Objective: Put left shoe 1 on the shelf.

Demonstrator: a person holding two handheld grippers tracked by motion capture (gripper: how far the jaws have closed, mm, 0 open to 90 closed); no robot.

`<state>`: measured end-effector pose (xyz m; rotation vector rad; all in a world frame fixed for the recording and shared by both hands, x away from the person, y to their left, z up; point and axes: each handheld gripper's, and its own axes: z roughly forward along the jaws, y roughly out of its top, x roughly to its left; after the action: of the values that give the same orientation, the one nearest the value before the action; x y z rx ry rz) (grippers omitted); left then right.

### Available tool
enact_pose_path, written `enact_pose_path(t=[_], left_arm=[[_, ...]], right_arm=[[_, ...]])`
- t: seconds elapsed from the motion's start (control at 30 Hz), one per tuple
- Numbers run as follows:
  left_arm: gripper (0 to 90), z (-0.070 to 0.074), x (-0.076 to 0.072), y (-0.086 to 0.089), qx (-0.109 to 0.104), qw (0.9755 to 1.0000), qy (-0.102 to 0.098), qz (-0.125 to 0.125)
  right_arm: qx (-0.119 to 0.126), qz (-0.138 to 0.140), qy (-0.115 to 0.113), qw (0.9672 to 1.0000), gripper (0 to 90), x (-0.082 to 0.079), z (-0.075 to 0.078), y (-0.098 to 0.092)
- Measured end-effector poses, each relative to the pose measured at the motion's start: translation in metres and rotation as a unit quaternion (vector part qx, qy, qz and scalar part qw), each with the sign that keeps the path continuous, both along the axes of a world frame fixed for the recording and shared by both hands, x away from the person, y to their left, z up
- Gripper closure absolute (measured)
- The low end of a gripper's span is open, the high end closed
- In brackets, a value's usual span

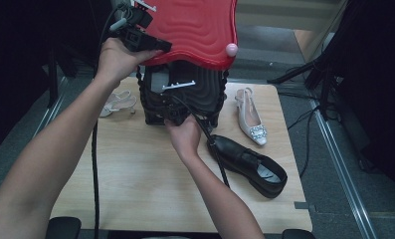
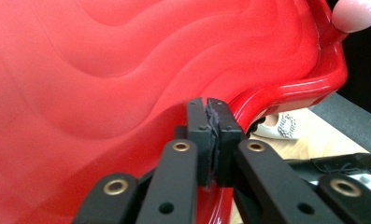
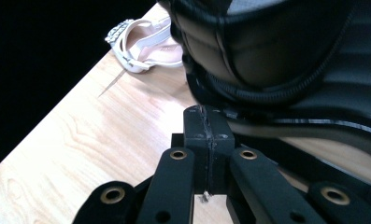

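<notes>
So there's this black zip case [image 1: 185,97] standing upright near the back of the wooden table [image 1: 135,184], with a bright red wavy lid [image 1: 195,27] swung up above it. The left tongs [image 1: 135,37] are pressed together on the lid's left edge; in the left gripper view the pads [image 2: 210,135] sit squeezed with the red rim right against them, so I'd say they're pinching the lid to keep it up. There's a little pink knob [image 1: 232,49] at the lid's far corner.

The right tongs [image 3: 206,126] are down low at the case's front bottom edge, pressed together with nothing between them, just nosing against the zipper seam. The right hand [image 1: 185,137] is right at the base.

Shoes are scattered around: a black loafer [image 1: 249,167] near the front right, a white slingback pump [image 1: 252,119] with a sparkly buckle beside it, and a white strappy sandal [image 1: 116,103] off to the left of the case.

What could go wrong, as I see it: that grip on the lid is thin, right at the rim, and glossy plastic is slippery. If it slides out, the lid drops onto the right hand or slams the case. Also the right tongs pushing low could scoot or tip the upright case back off the table's far edge. And the cable [image 1: 217,154] trailing across the loafer could drag it.
</notes>
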<state>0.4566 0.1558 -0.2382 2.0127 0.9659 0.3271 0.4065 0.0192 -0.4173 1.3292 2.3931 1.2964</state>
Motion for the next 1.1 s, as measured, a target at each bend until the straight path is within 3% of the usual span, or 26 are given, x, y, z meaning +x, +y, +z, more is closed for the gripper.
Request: enact_pose_path(t=[0.23, 0.3, 0.43, 0.63, 0.77, 0.8, 0.9, 1.0, 1.03, 1.1], left_arm=[[76.7, 0.006, -0.003, -0.002, -0.009, 0.9999, 0.007, -0.001], [73.5, 0.01, -0.01, -0.002, -0.005, 0.9999, 0.006, -0.007], [68.2, 0.016, -0.021, 0.003, -0.019, 0.9997, 0.007, -0.011], [64.9, 0.02, -0.037, 0.011, -0.029, 0.9993, 0.003, -0.023], [64.2, 0.016, -0.053, 0.016, -0.027, 0.9991, -0.003, -0.032], [64.0, 0.014, -0.056, 0.017, -0.026, 0.999, -0.001, -0.035], [63.5, 0.006, -0.062, 0.018, -0.024, 0.9989, 0.004, -0.04], [63.4, -0.001, -0.067, 0.02, -0.026, 0.9986, 0.01, -0.045], [63.2, -0.007, -0.071, 0.022, -0.027, 0.9985, 0.011, -0.046], [63.1, -0.014, -0.075, 0.023, -0.027, 0.9985, 0.013, -0.045]], right_arm=[[0.022, 0.007, -0.006, 0.9997, 90.0, -0.012, 0.005, -0.017], [0.03, 0.008, -0.008, 0.9995, 90.0, -0.016, 0.006, -0.027], [0.033, 0.011, -0.013, 0.9993, 90.0, -0.022, 0.006, -0.04], [0.046, 0.011, -0.001, 0.9989, 87.4, -0.026, 0.001, -0.054], [0.028, 0.002, -0.014, 0.9995, 81.2, -0.032, -0.006, -0.063], [0.03, -0.005, -0.018, 0.9994, 81.4, -0.034, -0.007, -0.065], [0.058, 0.003, 0.004, 0.9983, 80.3, -0.034, -0.013, -0.074], [0.063, 0.004, 0.009, 0.9979, 75.7, -0.035, -0.017, -0.079], [0.077, 0.008, 0.028, 0.9966, 71.2, -0.036, -0.021, -0.084], [0.077, 0.01, 0.021, 0.9967, 69.0, -0.038, -0.023, -0.088]])
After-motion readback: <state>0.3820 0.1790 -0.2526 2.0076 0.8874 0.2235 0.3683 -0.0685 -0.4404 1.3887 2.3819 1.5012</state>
